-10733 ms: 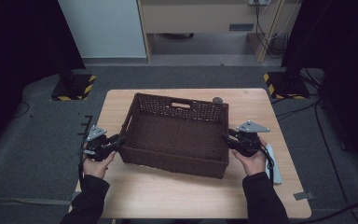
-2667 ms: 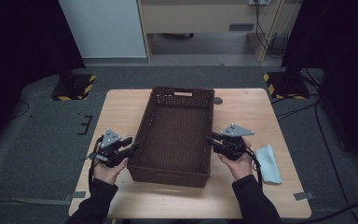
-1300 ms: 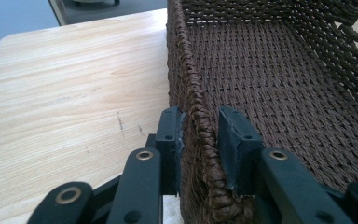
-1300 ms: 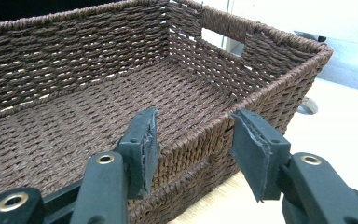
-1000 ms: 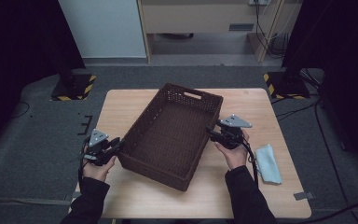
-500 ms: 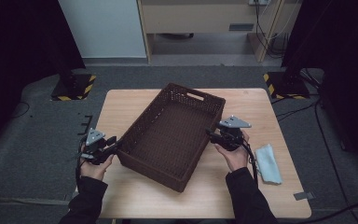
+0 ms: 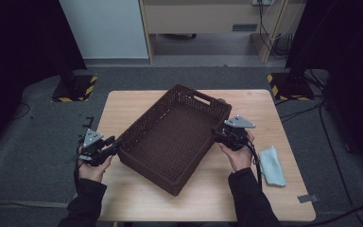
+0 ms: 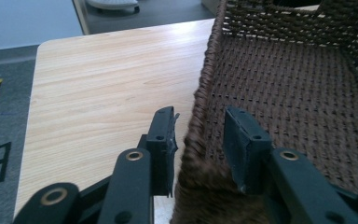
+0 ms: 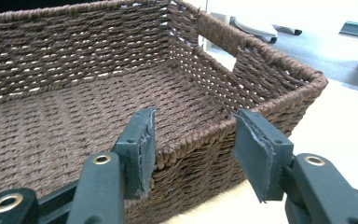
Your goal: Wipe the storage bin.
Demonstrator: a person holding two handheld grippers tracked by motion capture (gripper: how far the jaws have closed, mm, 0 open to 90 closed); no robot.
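Lying askew on the pale wooden surface [image 7: 137, 106], the dark brown woven rectangular basket [image 7: 175, 137] sits turned at an angle, its handle-cut end toward the far right corner and one corner pointing at the person's edge. The left gripper [image 7: 108, 150] meets the basket's near-left wall; in the left gripper view [image 8: 198, 140] its two black jaws straddle the plaited rim, one outside over the wood and one inside over the woven floor, with a sliver of daylight on either side, so they have just been opening and no longer press the wall. The right gripper [image 7: 220, 137] stands at the opposite long wall; in the right gripper view [image 9: 193, 149] its jaws stand released, one pad inside the basket and one outside, the rim passing between them without being pinched. A folded light blue cloth [image 7: 272, 165] lies on the surface to the right of the right hand [image 7: 238, 156], well apart from the basket.
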